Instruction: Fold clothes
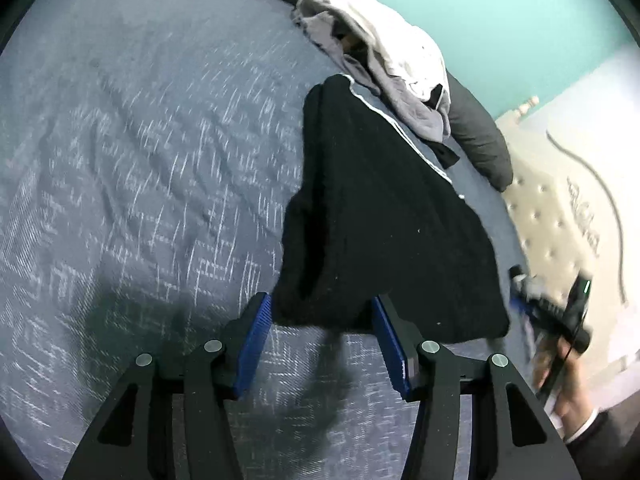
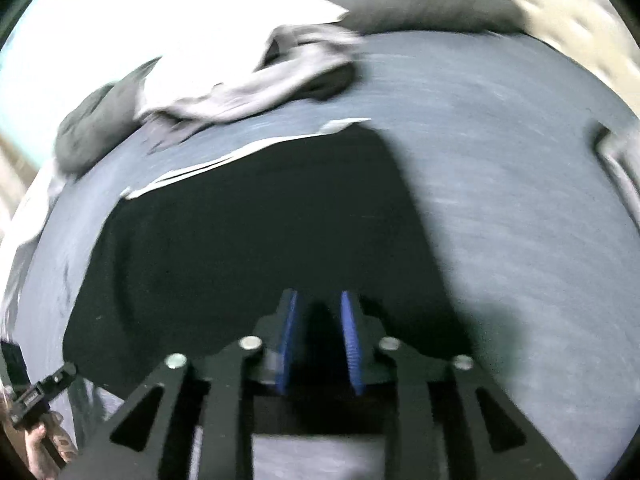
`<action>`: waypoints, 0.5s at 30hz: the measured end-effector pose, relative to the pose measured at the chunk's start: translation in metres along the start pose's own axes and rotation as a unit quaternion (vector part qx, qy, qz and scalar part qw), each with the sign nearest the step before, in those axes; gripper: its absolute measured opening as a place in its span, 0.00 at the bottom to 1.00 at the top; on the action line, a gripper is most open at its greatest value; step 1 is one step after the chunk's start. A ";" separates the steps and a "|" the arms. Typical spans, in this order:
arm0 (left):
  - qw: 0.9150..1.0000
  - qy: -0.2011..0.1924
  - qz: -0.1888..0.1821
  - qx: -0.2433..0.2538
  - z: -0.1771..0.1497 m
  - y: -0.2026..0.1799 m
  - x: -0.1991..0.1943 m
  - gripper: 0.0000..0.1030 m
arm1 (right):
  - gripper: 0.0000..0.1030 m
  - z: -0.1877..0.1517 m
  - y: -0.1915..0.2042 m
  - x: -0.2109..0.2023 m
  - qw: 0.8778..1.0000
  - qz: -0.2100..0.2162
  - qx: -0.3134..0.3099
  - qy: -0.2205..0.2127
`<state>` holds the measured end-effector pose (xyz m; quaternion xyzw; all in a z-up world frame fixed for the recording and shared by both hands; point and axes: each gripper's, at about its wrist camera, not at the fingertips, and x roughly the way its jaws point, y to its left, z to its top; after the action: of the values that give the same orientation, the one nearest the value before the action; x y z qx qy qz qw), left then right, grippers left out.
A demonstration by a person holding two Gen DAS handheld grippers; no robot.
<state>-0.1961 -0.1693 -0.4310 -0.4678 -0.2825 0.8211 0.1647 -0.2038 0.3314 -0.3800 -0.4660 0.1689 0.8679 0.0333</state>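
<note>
Blue-padded left gripper gapes around the black garment's limp lower hem, unpinched; right gripper hovers part-open, empty.

Your right gripper hangs over the black garment on the bed, fingers apart, nothing between them; view blurred.

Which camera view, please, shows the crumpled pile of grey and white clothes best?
The left wrist view: the crumpled pile of grey and white clothes is sharp, with distinct folds. The right wrist view shows the same pile smeared by motion blur.
</note>
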 end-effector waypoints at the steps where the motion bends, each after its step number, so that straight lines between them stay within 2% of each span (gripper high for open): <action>1: 1.000 0.001 0.001 -0.004 0.000 0.001 0.000 0.54 | 0.47 -0.001 -0.018 -0.005 1.000 -0.004 0.017 0.002; 4: 1.000 0.014 0.004 -0.002 0.000 0.001 0.003 0.57 | 0.49 -0.016 -0.061 -0.011 0.998 0.001 0.060 0.028; 6: 1.000 0.018 0.006 0.002 0.000 -0.002 0.005 0.58 | 0.50 -0.027 -0.075 -0.006 0.995 0.020 0.086 0.049; 9: 1.000 0.025 -0.005 -0.004 -0.002 -0.002 0.010 0.58 | 0.54 -0.038 -0.082 0.006 0.988 0.069 0.122 0.068; 13: 1.000 0.017 -0.007 -0.001 -0.003 -0.002 0.012 0.57 | 0.56 -0.041 -0.074 0.021 0.988 0.077 0.120 0.061; 15: 1.000 0.013 -0.010 0.002 -0.002 -0.003 0.013 0.43 | 0.56 -0.040 -0.073 0.024 0.988 0.076 0.128 0.048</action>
<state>-0.2016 -0.1595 -0.4391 -0.4756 -0.2831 0.8138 0.1772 -0.1698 0.3851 -0.4389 -0.4852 0.3146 0.8157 0.0184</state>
